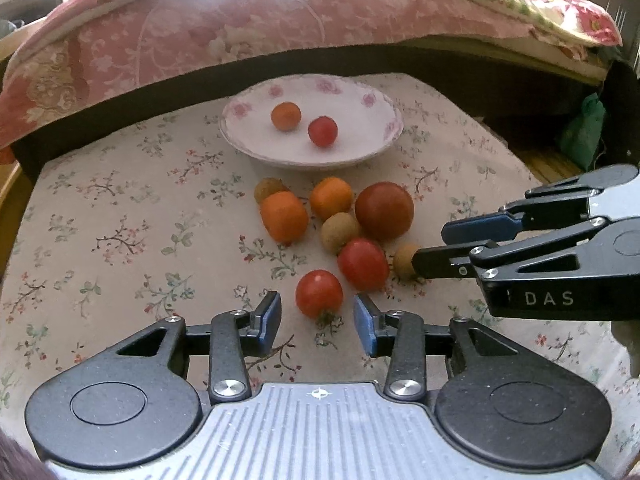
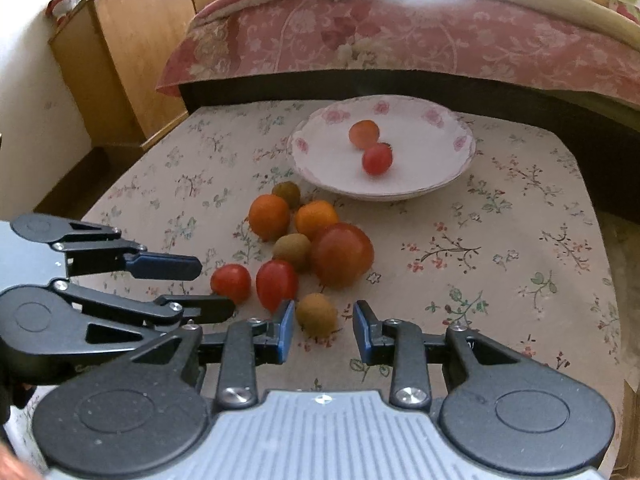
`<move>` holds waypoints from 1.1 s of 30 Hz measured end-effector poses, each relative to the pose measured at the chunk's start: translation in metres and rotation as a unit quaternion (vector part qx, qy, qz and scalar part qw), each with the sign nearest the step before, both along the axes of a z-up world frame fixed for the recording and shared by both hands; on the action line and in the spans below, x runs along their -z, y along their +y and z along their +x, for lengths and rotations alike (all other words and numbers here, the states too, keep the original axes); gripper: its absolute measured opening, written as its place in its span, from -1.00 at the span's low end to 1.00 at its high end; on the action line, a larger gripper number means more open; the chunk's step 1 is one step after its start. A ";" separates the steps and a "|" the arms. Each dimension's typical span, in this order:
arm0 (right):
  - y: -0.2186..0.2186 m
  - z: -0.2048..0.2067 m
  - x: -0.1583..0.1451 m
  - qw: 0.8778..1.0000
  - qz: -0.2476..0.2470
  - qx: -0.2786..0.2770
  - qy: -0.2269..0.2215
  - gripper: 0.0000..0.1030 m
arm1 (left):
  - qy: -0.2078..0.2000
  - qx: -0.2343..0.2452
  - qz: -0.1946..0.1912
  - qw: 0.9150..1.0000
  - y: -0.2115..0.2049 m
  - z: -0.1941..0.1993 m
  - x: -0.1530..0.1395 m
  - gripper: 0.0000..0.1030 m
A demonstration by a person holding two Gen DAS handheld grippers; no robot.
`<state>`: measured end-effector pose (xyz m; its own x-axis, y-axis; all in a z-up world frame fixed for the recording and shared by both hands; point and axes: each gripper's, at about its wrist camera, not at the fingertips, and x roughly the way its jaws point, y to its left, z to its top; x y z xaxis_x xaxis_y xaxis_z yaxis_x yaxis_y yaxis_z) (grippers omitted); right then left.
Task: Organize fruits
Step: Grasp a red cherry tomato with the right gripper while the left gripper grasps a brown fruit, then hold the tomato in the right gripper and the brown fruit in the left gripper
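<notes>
On the floral tablecloth (image 1: 120,208) (bed (image 1: 200,32) behind), loose fruits (image 1: 336,232).

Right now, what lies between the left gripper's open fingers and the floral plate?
The loose fruit pile: the nearest red tomato sits just ahead of the left gripper, then more fruit, before the plate. Left wrist view.

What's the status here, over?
Left gripper open at a red tomato. Right gripper open at a brown fruit. Plate holds two. Nothing blocking.

Glossy plate (image 1: 240,136), matt cloth (image 1: 120,200)
</notes>
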<state>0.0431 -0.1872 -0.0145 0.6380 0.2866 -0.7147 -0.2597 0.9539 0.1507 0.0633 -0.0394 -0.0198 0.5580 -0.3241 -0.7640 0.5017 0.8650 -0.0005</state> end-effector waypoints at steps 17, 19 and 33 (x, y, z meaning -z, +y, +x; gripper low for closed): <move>0.006 0.012 0.015 1.000 -0.012 -0.021 0.008 -0.37 | -0.005 0.012 0.013 1.000 -0.004 0.008 0.016 0.00; 0.005 0.012 0.015 1.000 -0.009 -0.021 0.008 -0.37 | -0.006 0.011 0.010 1.000 -0.003 0.008 0.017 -0.01; 0.010 0.010 0.013 0.999 -0.027 -0.035 0.010 -0.49 | -0.014 0.020 0.022 0.999 -0.008 0.004 0.016 -0.30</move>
<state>0.0531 -0.1769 -0.0273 0.6027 0.2899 -0.7435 -0.3229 0.9406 0.1051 0.0676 -0.0478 -0.0356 0.5663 -0.3134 -0.7623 0.5358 0.8428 0.0516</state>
